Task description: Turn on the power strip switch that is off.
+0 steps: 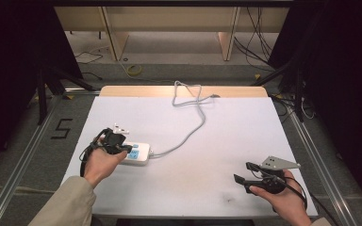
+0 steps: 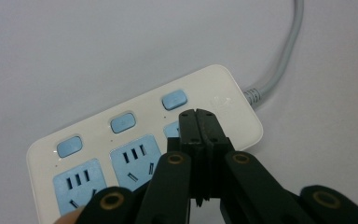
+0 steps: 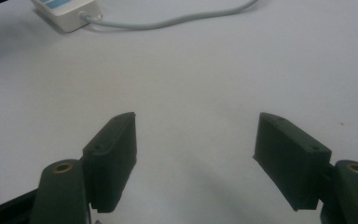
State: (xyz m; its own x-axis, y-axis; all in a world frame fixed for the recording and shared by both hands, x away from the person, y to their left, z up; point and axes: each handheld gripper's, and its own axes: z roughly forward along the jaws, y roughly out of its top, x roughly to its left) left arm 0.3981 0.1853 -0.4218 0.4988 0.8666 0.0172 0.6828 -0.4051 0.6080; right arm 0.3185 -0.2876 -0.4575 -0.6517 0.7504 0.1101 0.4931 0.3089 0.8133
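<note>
Power strip (image 1: 136, 153) lies flat on the white table (image 1: 217, 141), left of centre in the high view. Cream-white housing with rounded corners; three pale blue sockets, each with its own pale blue switch (image 2: 174, 99) beside it. Grey cord (image 1: 188, 134) leaves its right end, runs up the frame and loops near the table's far edge.

Left gripper (image 2: 198, 122) is poised over the strip, jaws pressed together with nothing between them. In the left gripper view the joined tips sit at the socket nearest the cord end, just below that socket's switch. Whether they touch the housing: cannot tell.

Step in hand, as I judge it: using the closed tips as a poker to press one of the switches, most likely the one nearest the cord. Next move calls for a short nudge up-frame onto the button, then a straight press downward, light enough not to skid the strip.

Right gripper (image 1: 246, 173) rests at the lower right of the high view, well apart from the strip. Jaws spread wide, holding nothing, above bare table.
</note>
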